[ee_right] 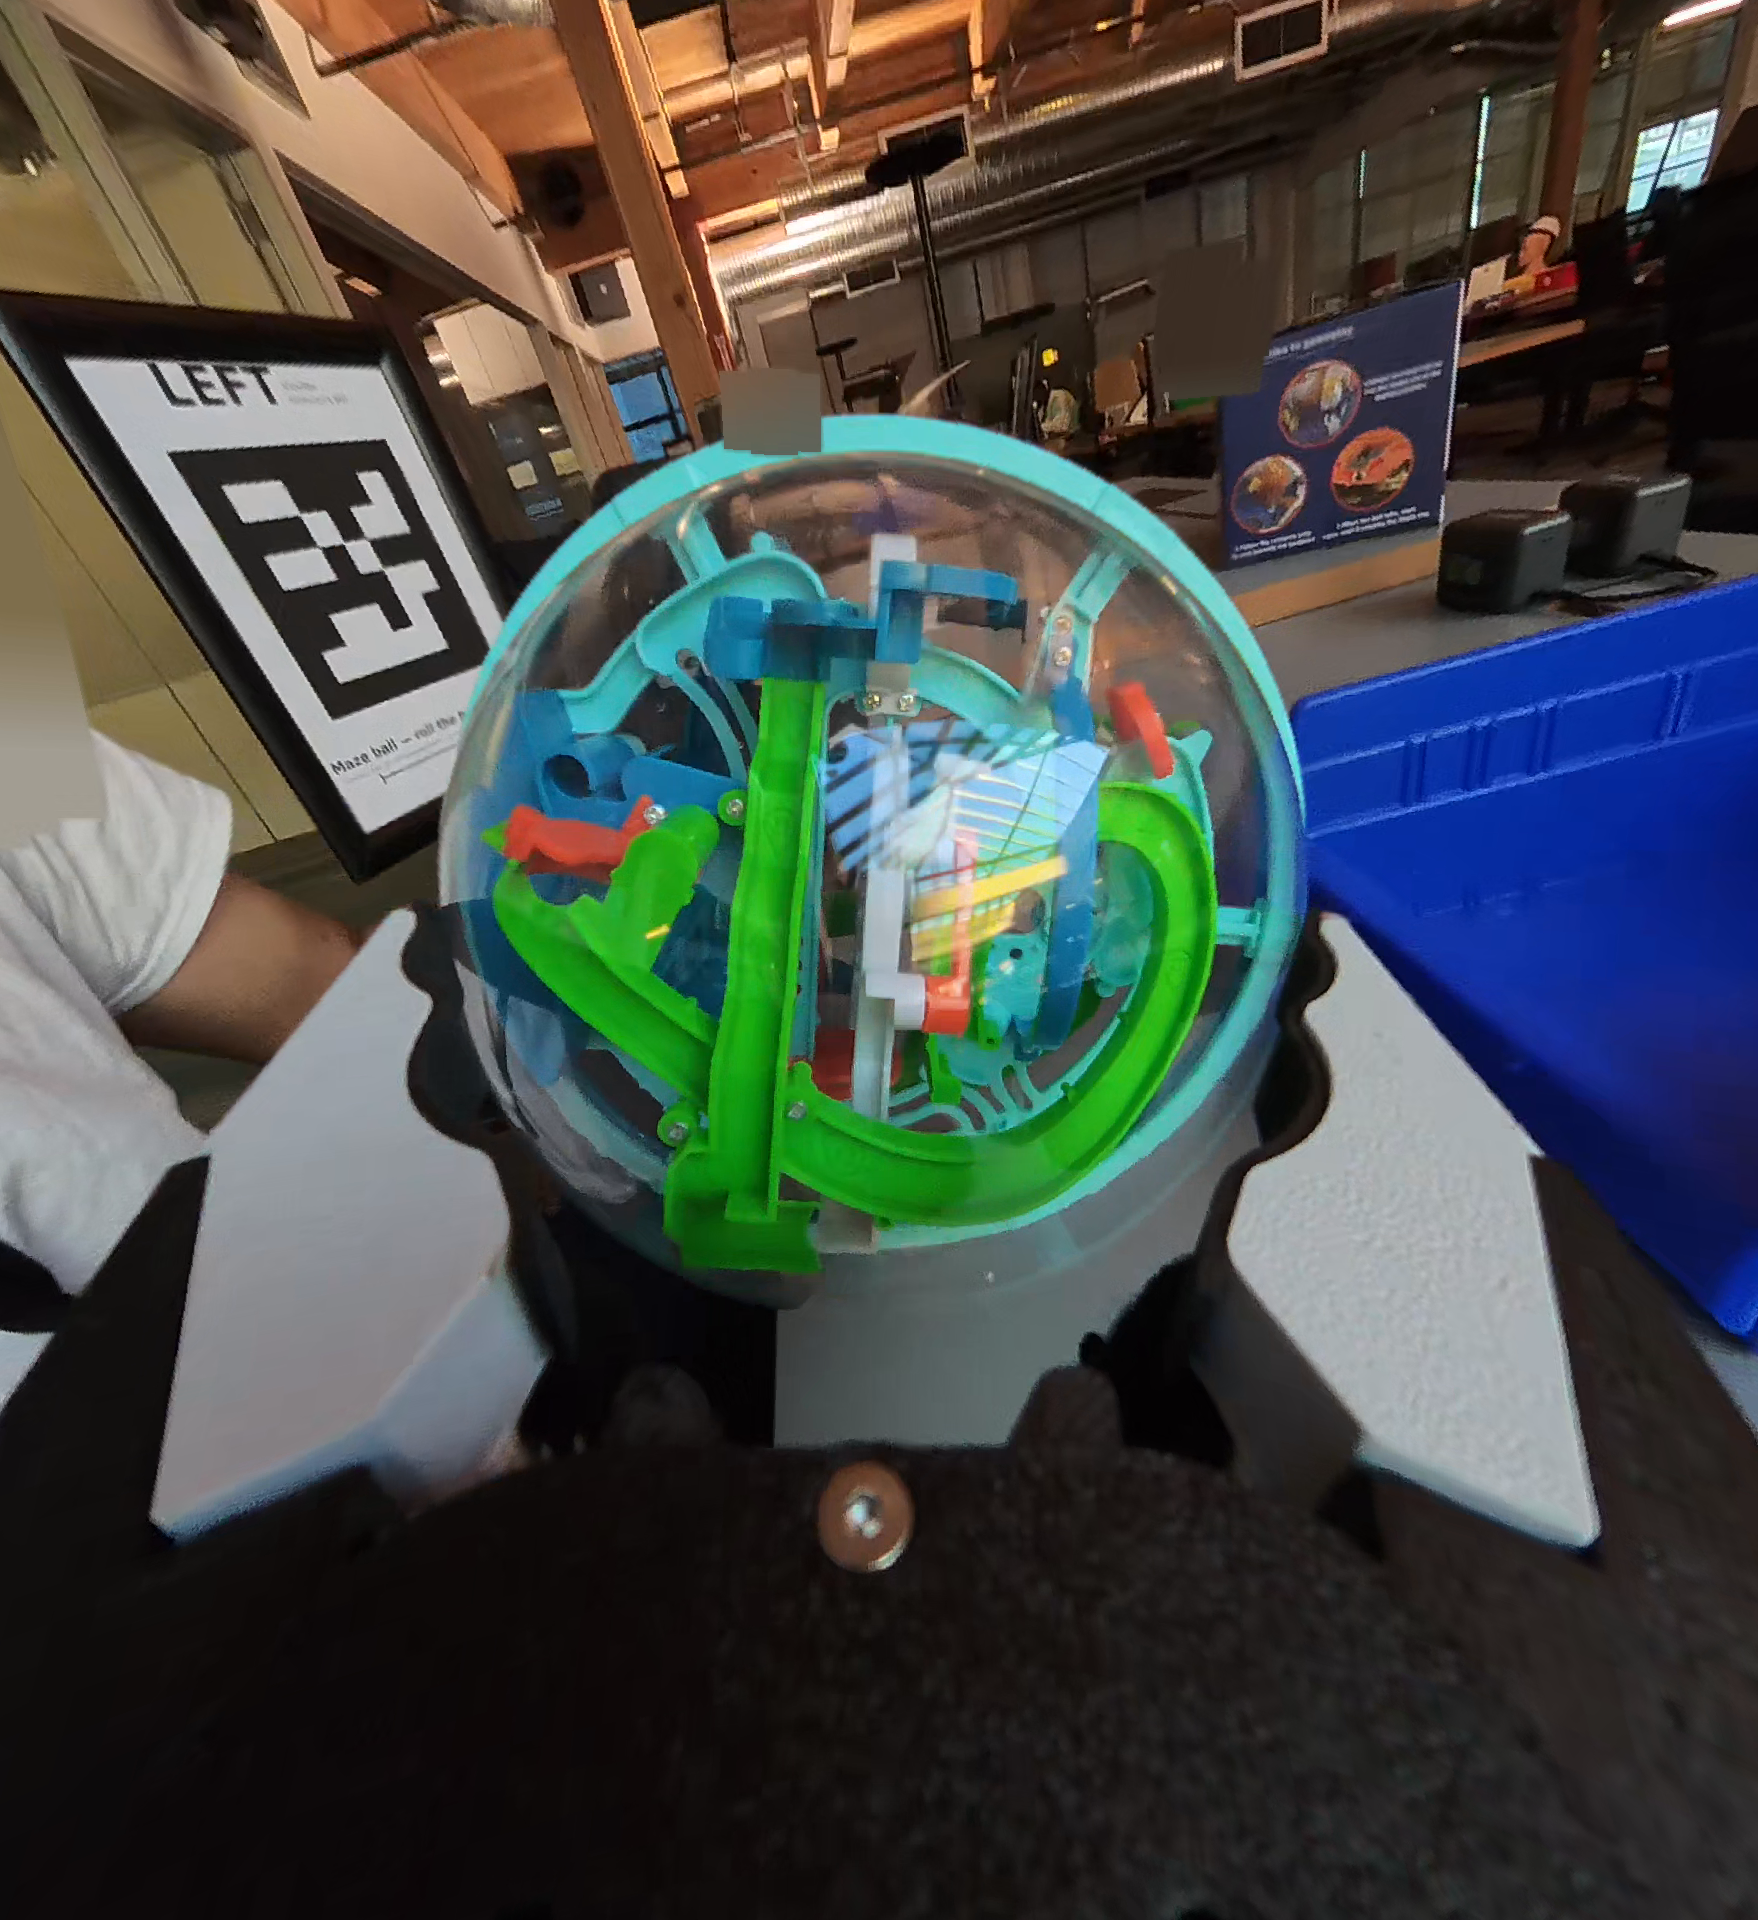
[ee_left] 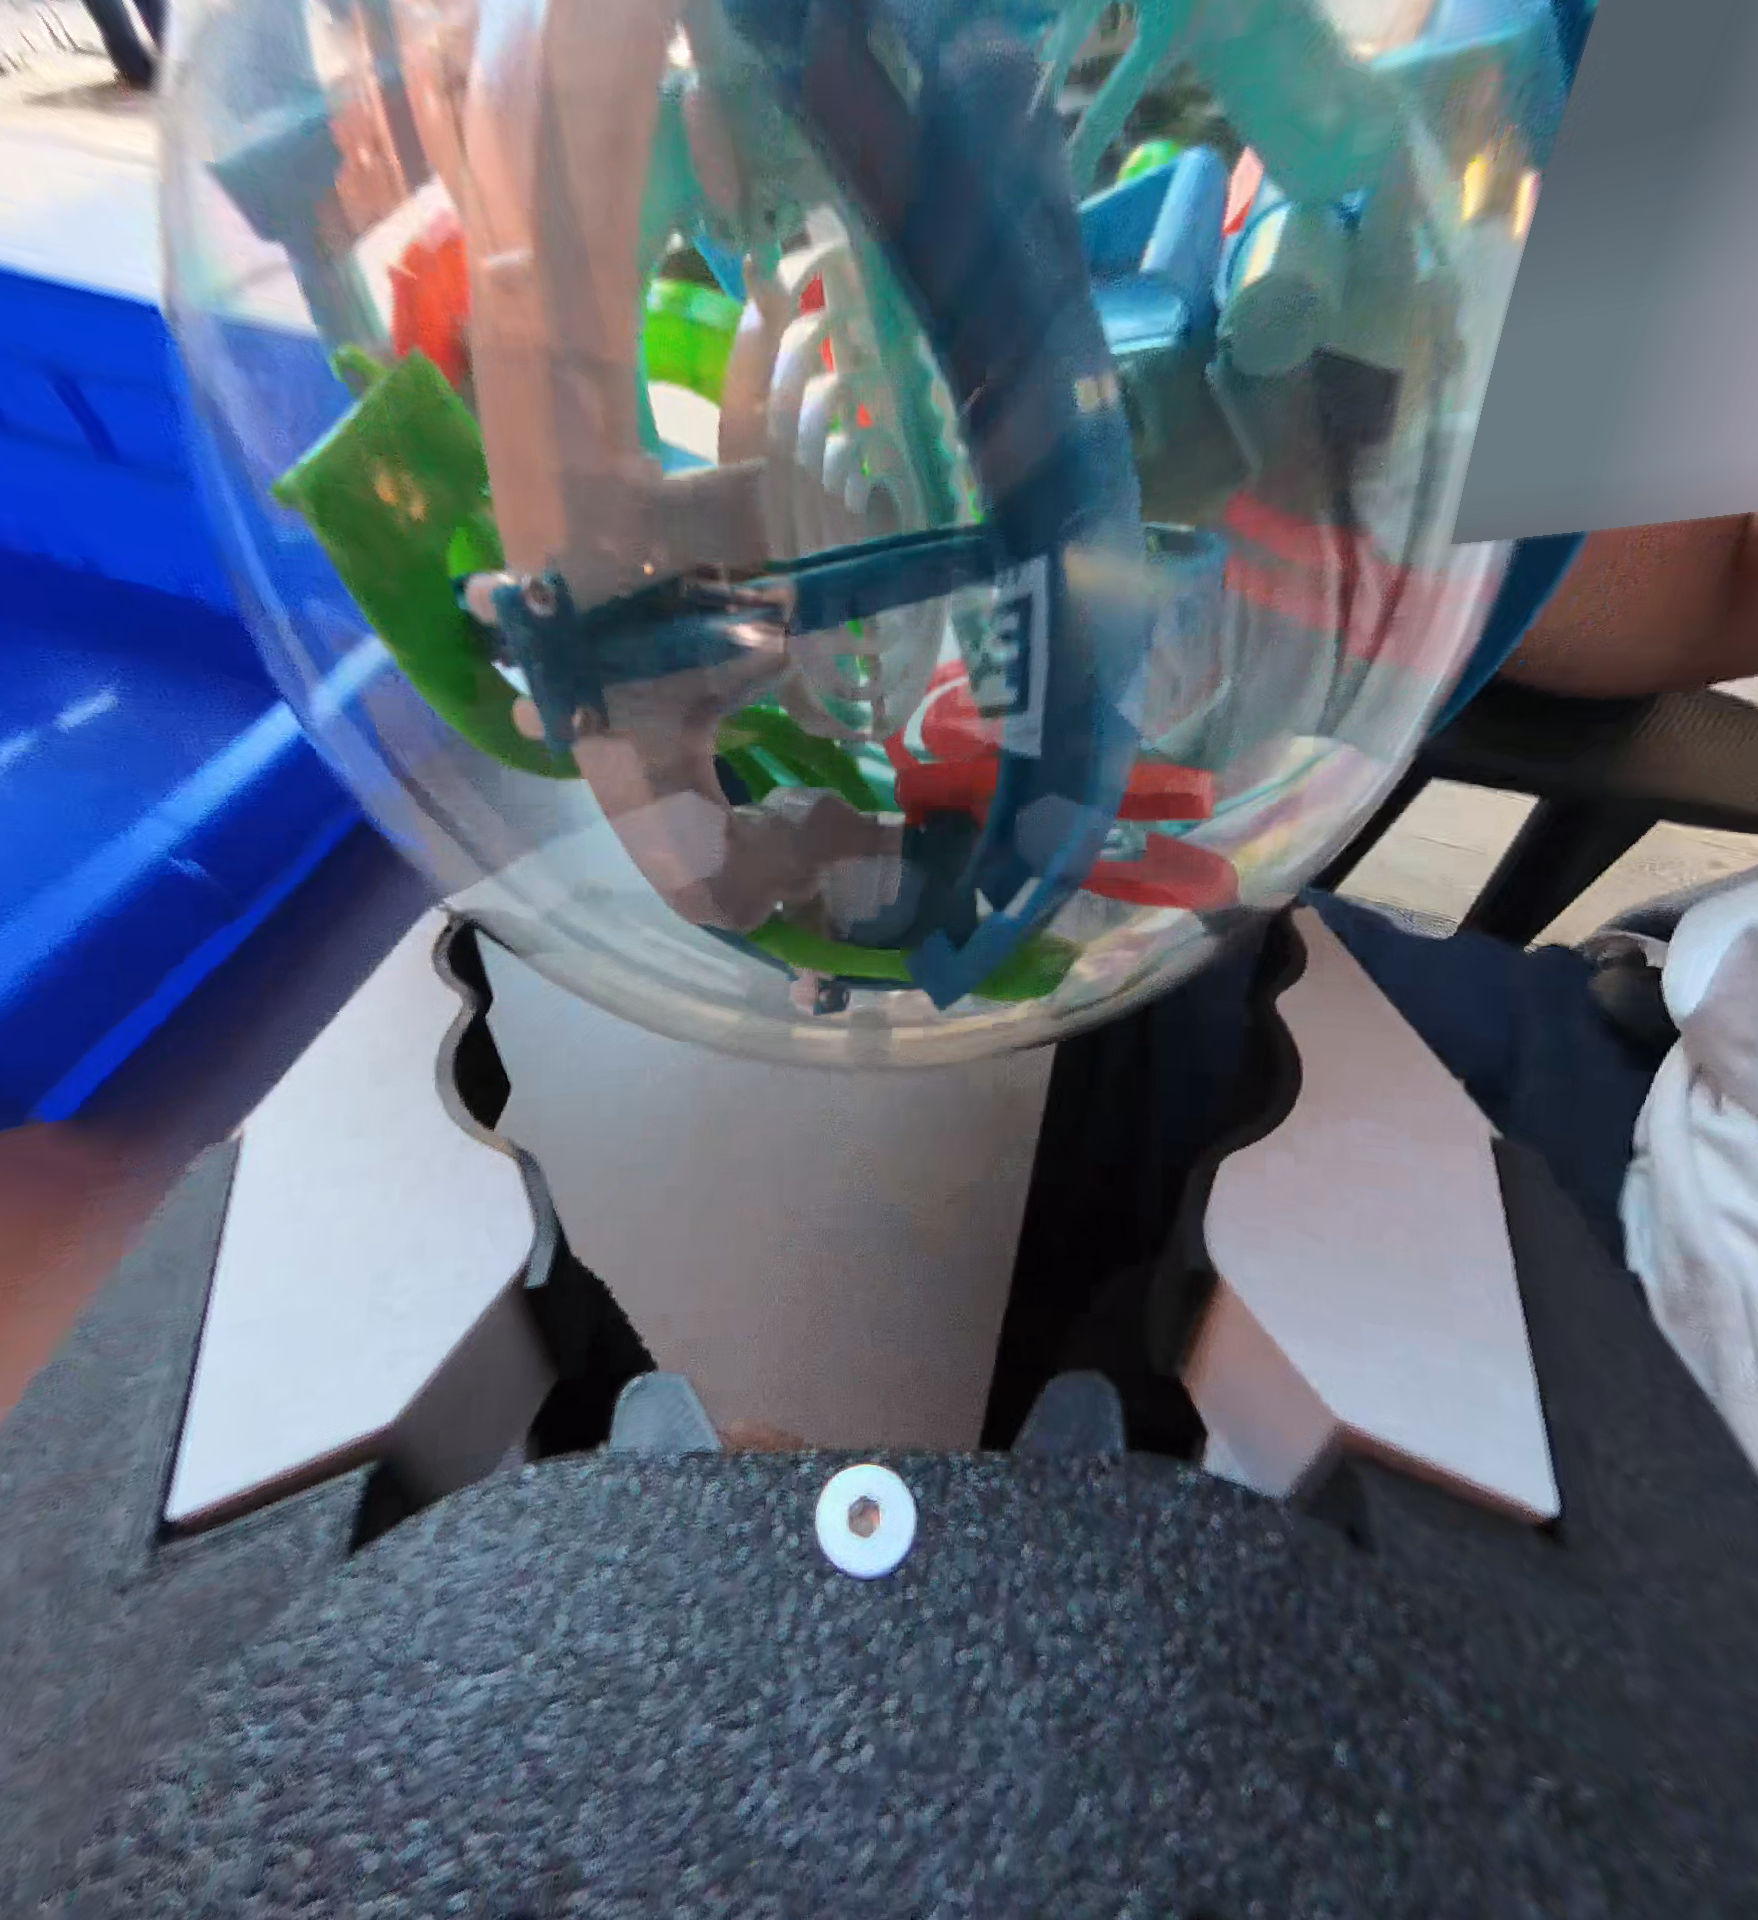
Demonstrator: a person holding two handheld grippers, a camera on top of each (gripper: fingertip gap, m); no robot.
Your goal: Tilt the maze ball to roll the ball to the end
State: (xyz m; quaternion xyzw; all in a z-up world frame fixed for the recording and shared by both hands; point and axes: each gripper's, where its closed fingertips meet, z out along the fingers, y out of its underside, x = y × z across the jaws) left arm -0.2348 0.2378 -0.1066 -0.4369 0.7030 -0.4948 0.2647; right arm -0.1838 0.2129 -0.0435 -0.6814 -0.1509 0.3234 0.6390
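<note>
Open workshop behind, grey table [ee_right: 1374, 1049] below. Both tongs, left [ee_left: 870, 925] and right [ee_right: 870, 997], spread wide and clamp the maze ball [ee_right: 870, 862] between their pads (rigid, slick, probably light); grip at its widest girth.

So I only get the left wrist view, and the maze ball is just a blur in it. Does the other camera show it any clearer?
Observer: Yes. In the right wrist view the maze ball is sharp, with green tracks inside a clear shell and a teal band around it.
Operator: Is anything gripping it there?
Observer: The right gripper has it between its black fingertips, which press against both sides.
Operator: What's behind it?
Observer: A framed sign with a black-and-white marker stands left of the ball. Your view doesn't show it.
</note>
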